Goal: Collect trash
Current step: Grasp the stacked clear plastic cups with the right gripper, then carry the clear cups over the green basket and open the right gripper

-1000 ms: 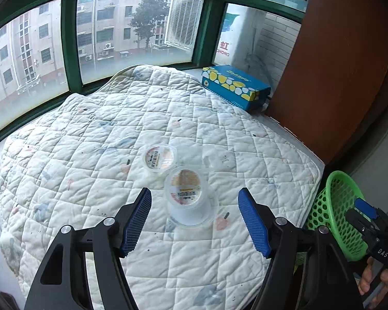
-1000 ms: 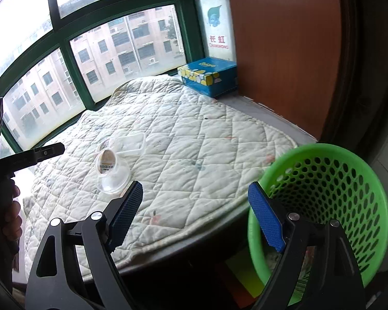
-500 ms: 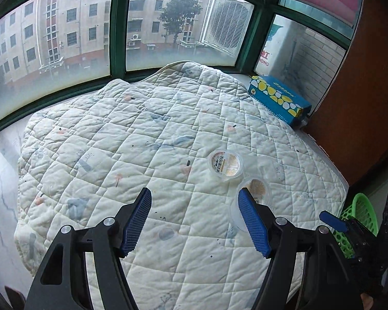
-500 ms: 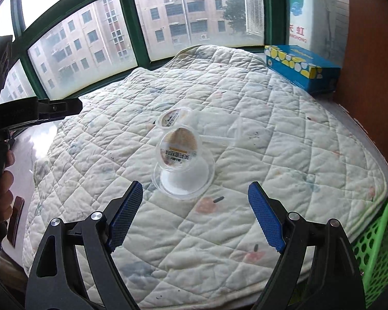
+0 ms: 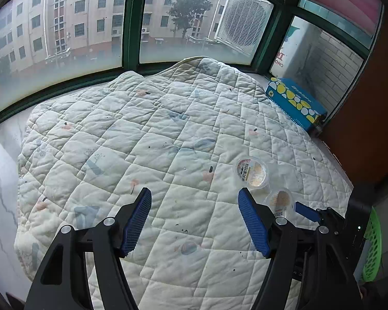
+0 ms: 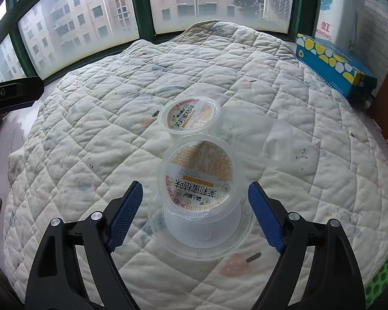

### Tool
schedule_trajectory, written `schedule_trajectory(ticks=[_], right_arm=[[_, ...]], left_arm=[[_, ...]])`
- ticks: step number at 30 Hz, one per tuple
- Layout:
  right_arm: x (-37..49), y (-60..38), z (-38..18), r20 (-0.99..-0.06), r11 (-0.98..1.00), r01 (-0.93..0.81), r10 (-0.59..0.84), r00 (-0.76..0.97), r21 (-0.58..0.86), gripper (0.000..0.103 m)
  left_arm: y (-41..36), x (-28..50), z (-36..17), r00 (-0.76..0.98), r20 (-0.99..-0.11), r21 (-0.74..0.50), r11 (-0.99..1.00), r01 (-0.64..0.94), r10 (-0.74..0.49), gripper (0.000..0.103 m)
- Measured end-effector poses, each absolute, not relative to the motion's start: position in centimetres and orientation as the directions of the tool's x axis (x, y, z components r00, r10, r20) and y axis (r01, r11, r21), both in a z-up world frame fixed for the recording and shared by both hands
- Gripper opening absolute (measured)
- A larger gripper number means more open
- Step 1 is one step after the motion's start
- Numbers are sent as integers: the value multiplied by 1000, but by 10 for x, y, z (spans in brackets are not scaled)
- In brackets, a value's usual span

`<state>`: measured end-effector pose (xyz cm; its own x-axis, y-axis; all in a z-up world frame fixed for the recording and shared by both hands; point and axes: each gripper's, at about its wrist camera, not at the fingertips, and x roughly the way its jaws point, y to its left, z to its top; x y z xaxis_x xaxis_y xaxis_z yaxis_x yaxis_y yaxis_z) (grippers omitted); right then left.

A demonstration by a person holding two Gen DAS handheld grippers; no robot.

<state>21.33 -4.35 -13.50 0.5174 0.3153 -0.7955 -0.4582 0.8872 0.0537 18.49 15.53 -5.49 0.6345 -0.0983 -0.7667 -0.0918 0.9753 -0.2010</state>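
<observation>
Cups sit on the quilt [image 6: 284, 82]: in your right wrist view the near cup [image 6: 198, 180] lies low in the centre of the frame, tipped so its printed lid faces the camera, resting on a clear dish [image 6: 201, 240]. The far cup [image 6: 188, 118] stands just above it in the frame, and a clear tray [image 6: 269, 139] lies to their right, touching or nearly so. Your right gripper [image 6: 195, 217] has its jaws wide apart, one blue pad on each side of the near cup; the pads do not press on it. In your left wrist view the left gripper [image 5: 195, 219] also stands with jaws apart and nothing but quilt between them; both cups show at the right of that frame, the far cup [image 5: 252, 173] above the right pad, the near cup [image 5: 280, 202] partly behind it. A blue box [image 5: 295, 102] lies at the upper right, by the window. A green basket [image 5: 372, 248] shows at the right edge, off the quilt.
</observation>
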Motion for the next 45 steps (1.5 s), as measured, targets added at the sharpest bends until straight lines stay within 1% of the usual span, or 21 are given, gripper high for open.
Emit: schedule_trajectory(ticks=[6,8,13,19,20,22,26,28,32,37,43,45], right_arm=[[223,-36,-143,-805,892,-450,292,517,35,82],[226,-36,-145,-809,896,-442,285,514,34,70],[224,-44,-143,-804,900,-431,305,511,67,68],[214,-67,-127,-785,906,-414,322,530,92,68],[212,-71,-124,-782,908,-408,319,536,90,68],[208,-81,-118,-776,913,-396,317,545,95,68],[201,-101,-108,-766,924,-371,308,564,98,68],[198,-110,-103,-762,928,-359,304,572,101,68],[191,-127,-96,-750,936,-335,300,589,111,68],[187,-141,-94,-746,944,-306,291,599,122,68],[189,-148,-96,-751,948,-293,283,596,125,68],[190,-150,-96,-752,949,-290,281,596,124,68]], left_arm=[[154,197,-63,620,-778,-201,975,-90,-103,67],[152,201,-65,615,-781,-201,976,-86,-107,67],[141,211,-70,604,-788,-197,978,-63,-120,67],[121,225,-78,590,-791,-204,979,-7,-161,67],[117,228,-80,587,-792,-206,979,4,-169,73],[108,233,-84,583,-792,-207,978,19,-179,82],[87,244,-96,560,-796,-221,972,85,-230,83],[76,252,-104,541,-809,-205,973,107,-230,84],[63,268,-119,512,-828,-184,973,139,-230,84],[53,286,-133,478,-842,-200,967,155,-250,84],[51,302,-144,462,-849,-225,966,125,-257,84],[51,305,-147,460,-850,-229,966,120,-258,76]])
